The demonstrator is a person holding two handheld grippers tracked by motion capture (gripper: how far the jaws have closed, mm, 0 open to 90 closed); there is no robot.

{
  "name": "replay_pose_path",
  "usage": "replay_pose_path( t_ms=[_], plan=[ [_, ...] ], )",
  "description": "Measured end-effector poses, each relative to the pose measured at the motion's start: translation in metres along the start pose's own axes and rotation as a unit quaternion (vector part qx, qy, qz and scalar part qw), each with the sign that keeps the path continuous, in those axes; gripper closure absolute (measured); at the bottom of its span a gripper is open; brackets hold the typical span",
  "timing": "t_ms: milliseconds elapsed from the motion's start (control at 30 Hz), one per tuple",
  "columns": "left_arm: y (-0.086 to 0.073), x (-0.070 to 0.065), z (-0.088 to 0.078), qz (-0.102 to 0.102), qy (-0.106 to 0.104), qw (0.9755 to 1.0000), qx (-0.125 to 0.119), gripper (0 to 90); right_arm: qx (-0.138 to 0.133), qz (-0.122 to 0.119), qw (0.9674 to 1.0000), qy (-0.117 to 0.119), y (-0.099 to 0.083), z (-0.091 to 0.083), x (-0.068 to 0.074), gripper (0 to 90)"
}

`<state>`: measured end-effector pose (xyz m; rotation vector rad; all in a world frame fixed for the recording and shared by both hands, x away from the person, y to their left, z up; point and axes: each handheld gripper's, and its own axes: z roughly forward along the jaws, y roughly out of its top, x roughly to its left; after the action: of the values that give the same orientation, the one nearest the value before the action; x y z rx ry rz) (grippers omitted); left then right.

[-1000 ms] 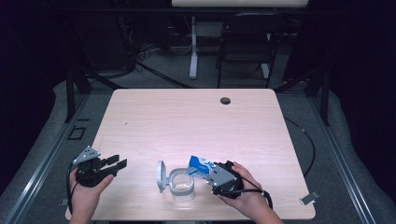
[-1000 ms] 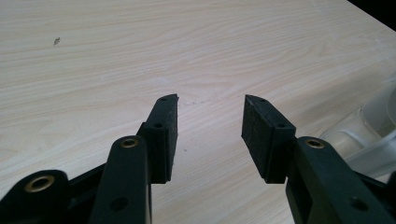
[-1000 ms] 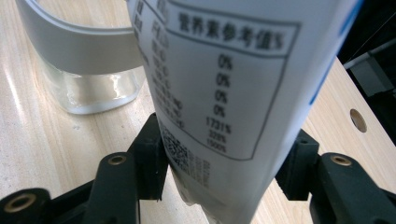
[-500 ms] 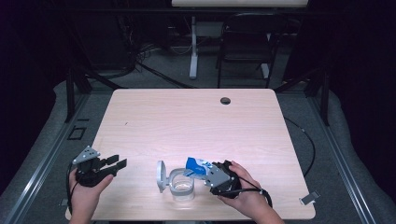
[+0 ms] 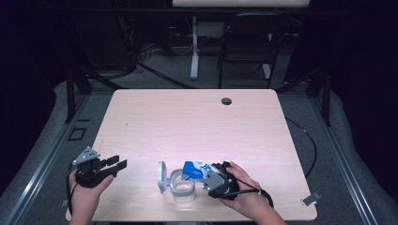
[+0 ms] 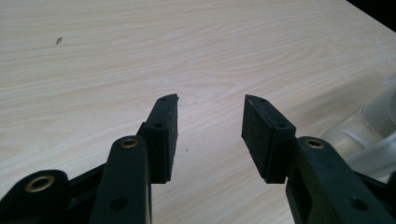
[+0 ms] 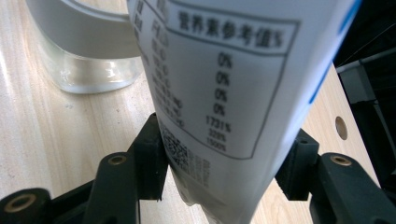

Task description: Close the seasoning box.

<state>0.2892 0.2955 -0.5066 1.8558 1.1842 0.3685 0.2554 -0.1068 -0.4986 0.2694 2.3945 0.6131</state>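
Observation:
Near the table's front edge stands a clear glass jar (image 5: 183,188) with its hinged lid (image 5: 161,176) swung open to the left. My right gripper (image 5: 205,173) is shut on a blue and white printed packet (image 5: 193,169), which is tilted with its top over the jar's mouth. In the right gripper view the packet (image 7: 219,84) is pinched between both pads and its nutrition label faces the camera, with the jar (image 7: 88,56) just behind it. My left gripper (image 5: 119,162) rests at the front left, open, nothing between its pads (image 6: 163,135). The jar's edge (image 6: 373,130) shows at that view's right.
The pale wooden table (image 5: 197,122) has a round cable hole (image 5: 226,101) near its far edge. Beyond the table stand a dark chair (image 5: 248,42) and a white stand (image 5: 194,47). A cable (image 5: 305,140) runs past the table's right side.

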Motion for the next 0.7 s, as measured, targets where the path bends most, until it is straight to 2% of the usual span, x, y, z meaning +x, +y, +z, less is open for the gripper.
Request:
replay_pose_path(
  t_ms=[33, 133, 233, 300, 500, 700],
  plan=[
    [-0.0001, 0.0001, 0.0001, 0.000, 0.000, 1.0000, 0.000, 56.6, -0.007, 0.004, 1.0000, 0.000, -0.0002, 0.0010, 0.0010, 44.9],
    [-0.0003, 0.0002, 0.0005, -0.001, -0.001, 1.0000, 0.000, 56.6, 0.004, -0.009, 1.0000, -0.003, 0.0012, 0.0004, 0.0010, 44.9],
    [-0.0002, 0.0003, 0.0004, -0.001, -0.001, 1.0000, -0.001, 56.6, 0.001, -0.010, 0.9999, -0.005, 0.0014, 0.0017, 0.0019, 45.0],
    [-0.0003, 0.0005, 0.0003, -0.001, -0.001, 1.0000, -0.001, 56.6, 0.009, -0.023, 0.9997, -0.007, 0.0022, 0.0019, 0.0017, 45.0],
    [-0.0004, 0.0007, 0.0004, -0.002, 0.000, 1.0000, 0.000, 56.6, 0.017, -0.038, 0.9990, -0.017, 0.0026, 0.0039, 0.0043, 45.0],
    [-0.0006, 0.0010, 0.0006, -0.003, -0.001, 1.0000, 0.001, 56.6, 0.019, -0.043, 0.9987, -0.018, 0.0023, 0.0055, 0.0048, 45.0]
  ],
)
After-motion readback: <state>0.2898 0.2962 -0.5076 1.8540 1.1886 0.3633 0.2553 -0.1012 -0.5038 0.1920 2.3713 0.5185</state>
